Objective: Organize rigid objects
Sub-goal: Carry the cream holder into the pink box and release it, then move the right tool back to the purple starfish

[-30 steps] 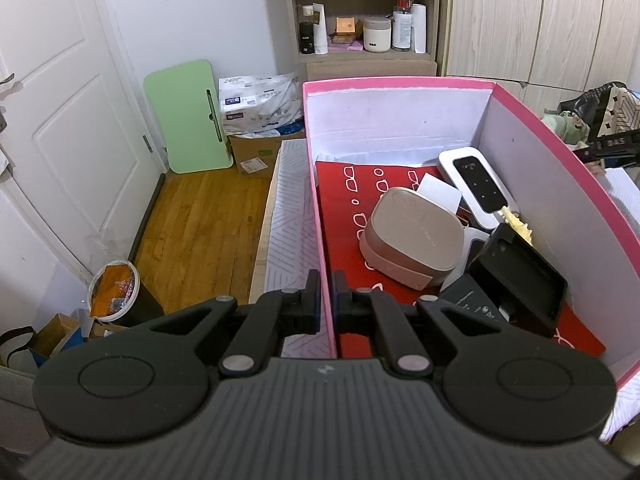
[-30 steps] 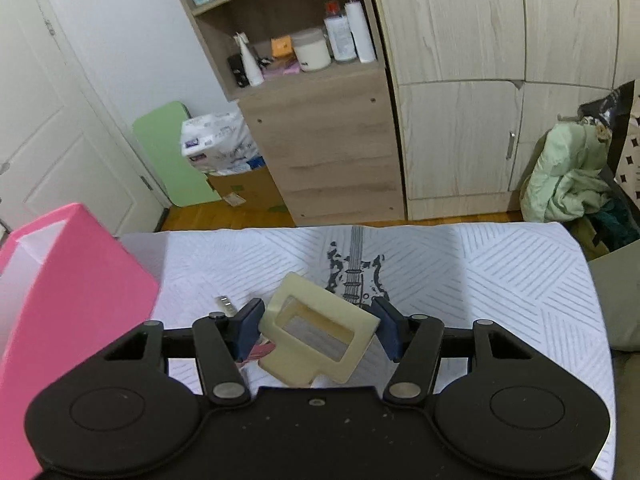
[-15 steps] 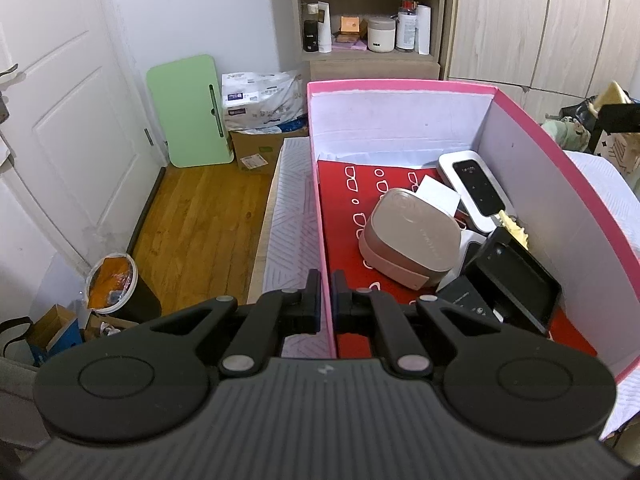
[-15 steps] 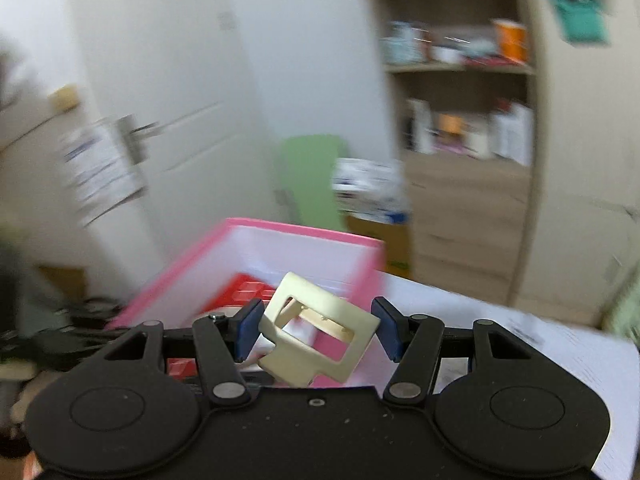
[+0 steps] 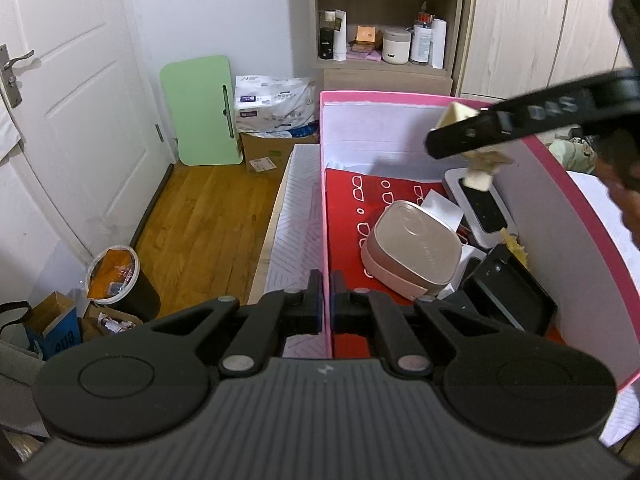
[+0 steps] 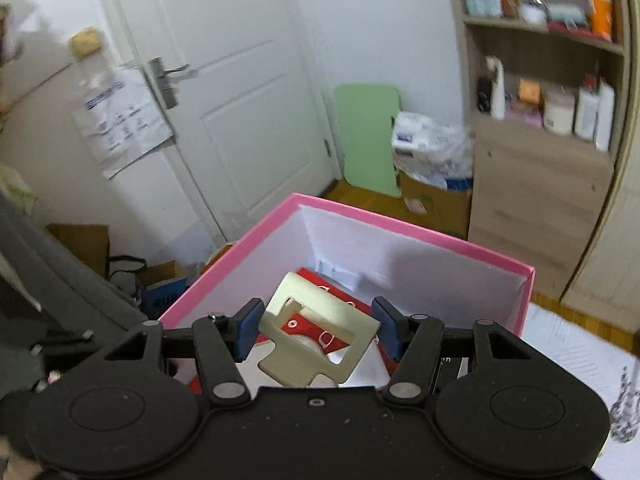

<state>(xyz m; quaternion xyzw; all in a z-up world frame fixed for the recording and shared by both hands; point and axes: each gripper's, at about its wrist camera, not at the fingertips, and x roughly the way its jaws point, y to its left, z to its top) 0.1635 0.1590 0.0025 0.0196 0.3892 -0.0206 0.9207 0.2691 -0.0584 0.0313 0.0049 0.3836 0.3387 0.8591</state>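
A pink box with a red lining stands on the bed. My left gripper is shut on the pink box's near left wall. Inside lie a beige square case, a white device with a dark screen and a black case. My right gripper is shut on a cream plastic frame and holds it over the pink box. In the left wrist view the right gripper's finger and the cream frame hang above the white device.
A white patterned bedcover lies under the box. Beyond are a wooden floor, a white door, a green board, a shelf unit with bottles and a bin at lower left.
My right gripper has swung left with the cream frame, from over the bedcover to above the inside of the pink box. My left gripper still grips the box wall.
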